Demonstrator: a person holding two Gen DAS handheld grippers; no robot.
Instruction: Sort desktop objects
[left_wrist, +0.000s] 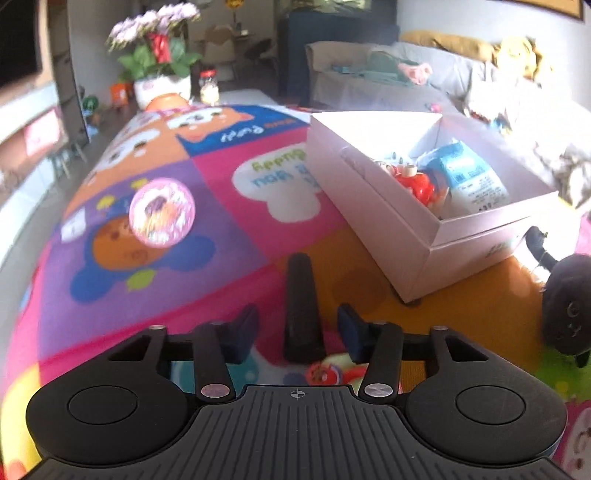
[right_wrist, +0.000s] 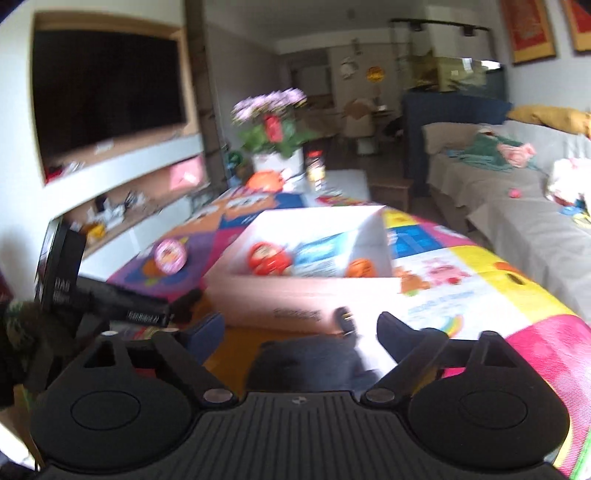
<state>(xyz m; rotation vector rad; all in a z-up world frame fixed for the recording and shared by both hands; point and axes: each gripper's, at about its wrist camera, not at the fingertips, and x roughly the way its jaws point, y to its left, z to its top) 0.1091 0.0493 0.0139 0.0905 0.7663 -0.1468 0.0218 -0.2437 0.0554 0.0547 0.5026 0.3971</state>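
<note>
Left wrist: white box (left_wrist: 399, 229) holds toys.

Background only: potted plant (right_wrist: 272, 134) with pale purple flowers at the far end of the table, clear jar (left_wrist: 209, 87) with a red lid just beside it on the right. Dark TV screen (right_wrist: 107, 86) set in the left wall, cluttered shelf (right_wrist: 122, 210) under it. Sofa (right_wrist: 524, 214) with a grey cover along the right side; yellow cushion (right_wrist: 550, 116), green cloth (right_wrist: 487, 149) and a pink soft thing (right_wrist: 517, 151) on it. Framed red pictures (right_wrist: 532, 29) on the wall above. Table carries a bright cartoon-print cloth (left_wrist: 229, 206).
</note>
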